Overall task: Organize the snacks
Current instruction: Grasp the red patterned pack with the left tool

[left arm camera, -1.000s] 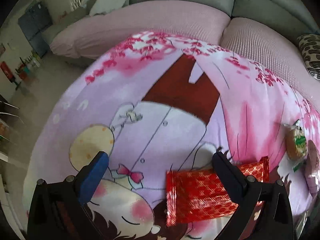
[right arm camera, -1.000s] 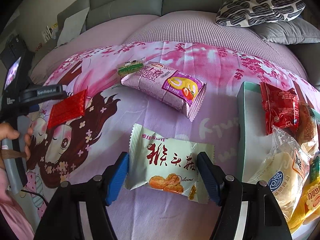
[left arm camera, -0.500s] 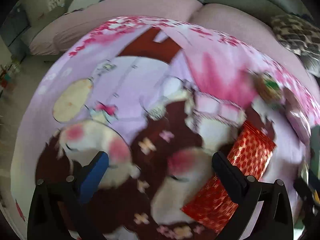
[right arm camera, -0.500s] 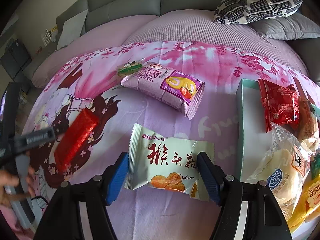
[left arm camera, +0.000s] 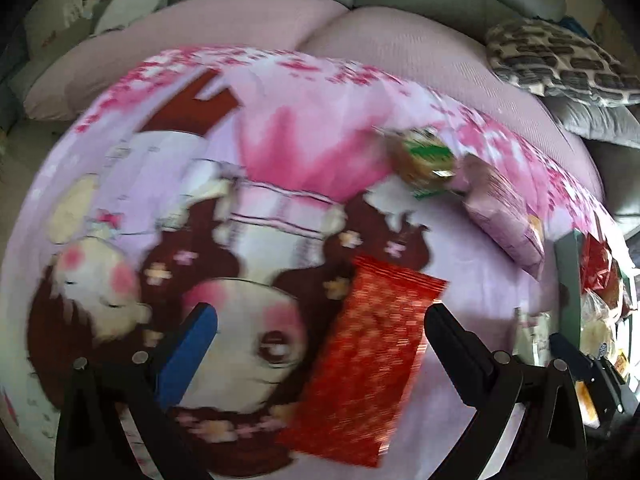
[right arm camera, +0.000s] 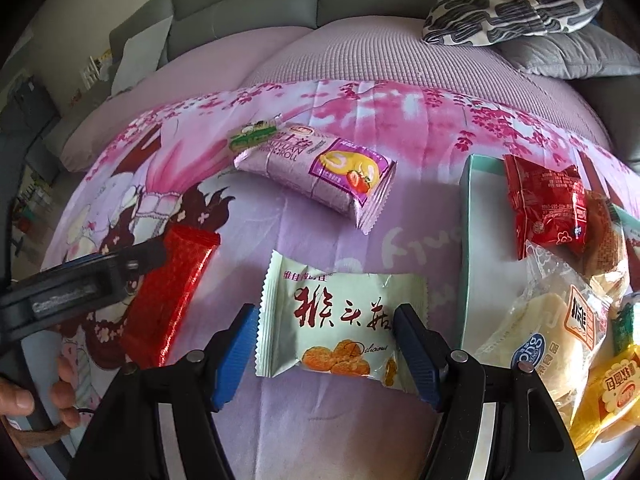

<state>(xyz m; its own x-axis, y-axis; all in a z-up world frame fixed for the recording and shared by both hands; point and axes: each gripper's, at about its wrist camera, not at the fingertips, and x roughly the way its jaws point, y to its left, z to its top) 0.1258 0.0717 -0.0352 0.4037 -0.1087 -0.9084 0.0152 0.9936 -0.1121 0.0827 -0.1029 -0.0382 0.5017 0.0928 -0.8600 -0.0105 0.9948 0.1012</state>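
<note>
A red foil snack pack (left arm camera: 370,356) lies on the pink cartoon blanket (left arm camera: 280,152) between the fingers of my open left gripper (left arm camera: 320,328), closer to the right finger; it also shows in the right wrist view (right arm camera: 168,292) under the left gripper (right arm camera: 92,276). My right gripper (right arm camera: 324,324) is open, its fingers on either side of a white snack packet (right arm camera: 340,316) with red characters. A purple strawberry roll pack (right arm camera: 316,168) and a small green-labelled cake (right arm camera: 252,136) lie further back. A teal tray (right arm camera: 466,240) at the right holds several snacks.
A grey sofa and a patterned cushion (right arm camera: 512,4) stand behind the bed. The blanket ends at the lilac mattress (right arm camera: 360,60). The tray with snacks also shows at the right edge of the left wrist view (left arm camera: 568,280). A hand (right arm camera: 24,392) holds the left gripper.
My left gripper has swung right and forward over the red pack, which now lies lengthwise between its fingers. The right gripper has stayed around the white packet.
</note>
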